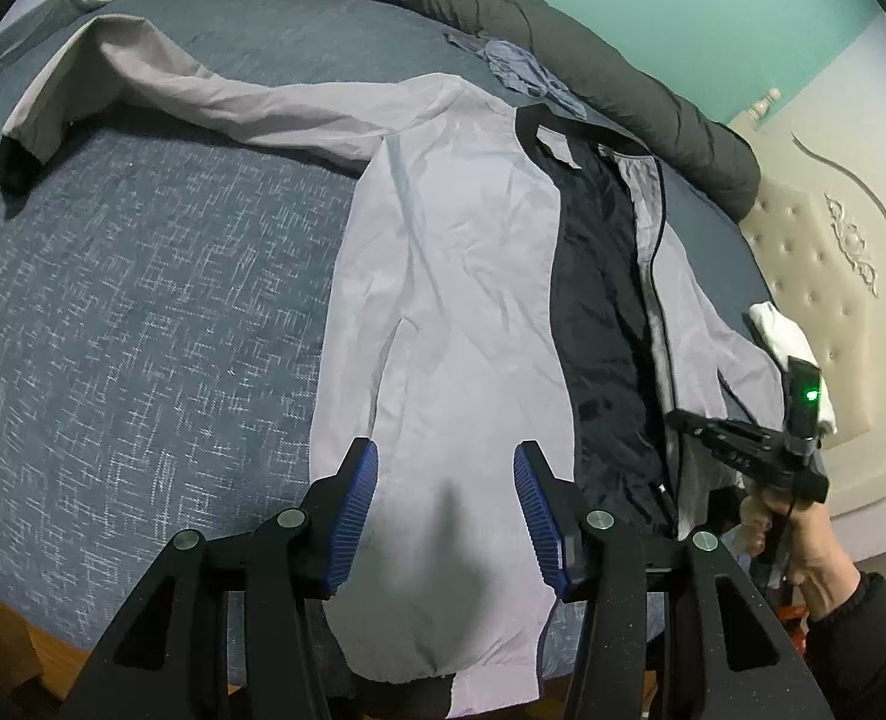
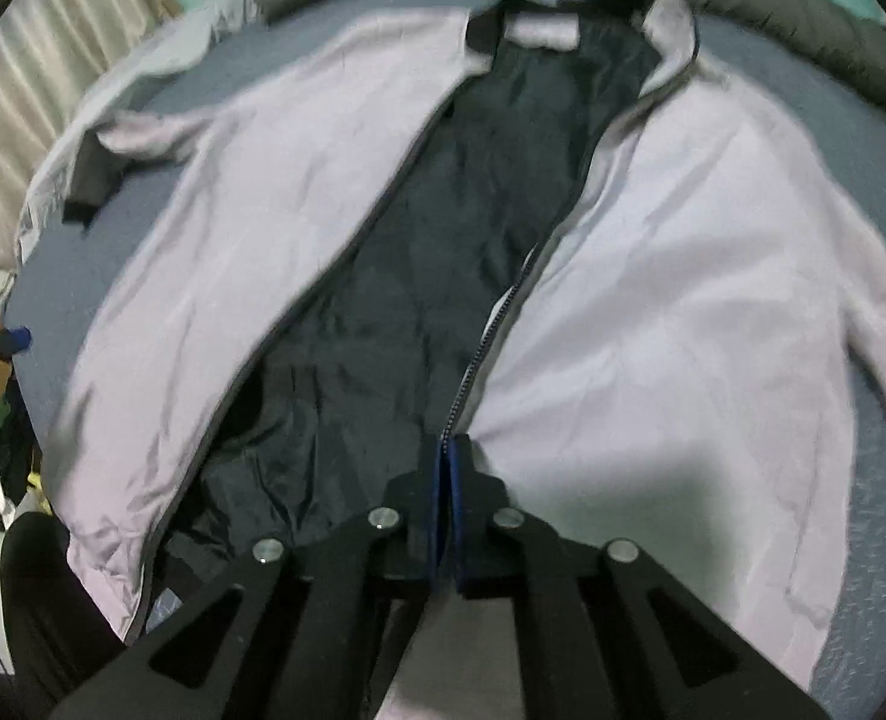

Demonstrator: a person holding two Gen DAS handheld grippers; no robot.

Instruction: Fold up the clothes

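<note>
Tongs, left: I see them spread wide, empty, hovering over the hem of the left front panel. Tongs, right: pressed closed at the zipper edge near the hem, apparently pinching it. Item: pale lilac zip-front jacket with dark lining, lying open on the blue-grey bed cover, long axis running straight away from both tongs, collar far, one sleeve flung out left.
</note>
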